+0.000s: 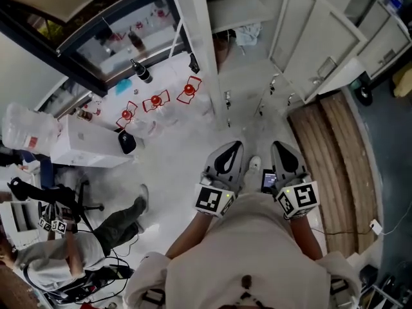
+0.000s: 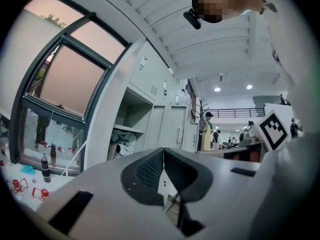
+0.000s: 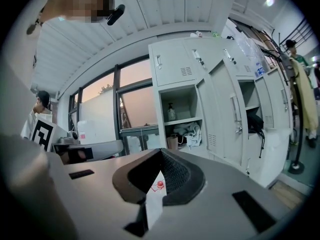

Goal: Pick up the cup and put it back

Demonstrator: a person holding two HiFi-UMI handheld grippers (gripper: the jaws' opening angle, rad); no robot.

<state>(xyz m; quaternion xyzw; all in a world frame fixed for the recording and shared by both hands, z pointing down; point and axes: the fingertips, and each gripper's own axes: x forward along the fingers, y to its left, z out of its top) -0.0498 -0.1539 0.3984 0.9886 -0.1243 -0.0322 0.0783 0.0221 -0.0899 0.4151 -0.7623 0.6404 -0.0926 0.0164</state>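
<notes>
Cup, probably the small brown shape (image 3: 172, 142), sits in the open locker (image 3: 175, 66) beside a crumpled cloth (image 3: 193, 133). Left gripper (image 2: 163, 151) and right gripper (image 3: 160, 151) are both closed, tips together, holding nothing, well apart from it.

The left gripper (image 1: 233, 148) and right gripper (image 1: 282, 148) point side by side toward an open locker (image 1: 248, 76) with a crumpled cloth (image 1: 248, 34) on its shelf. A seated person (image 1: 64, 253) is at lower left.

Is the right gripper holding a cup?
No, the right gripper has its jaws shut tip to tip with nothing between them.
</notes>
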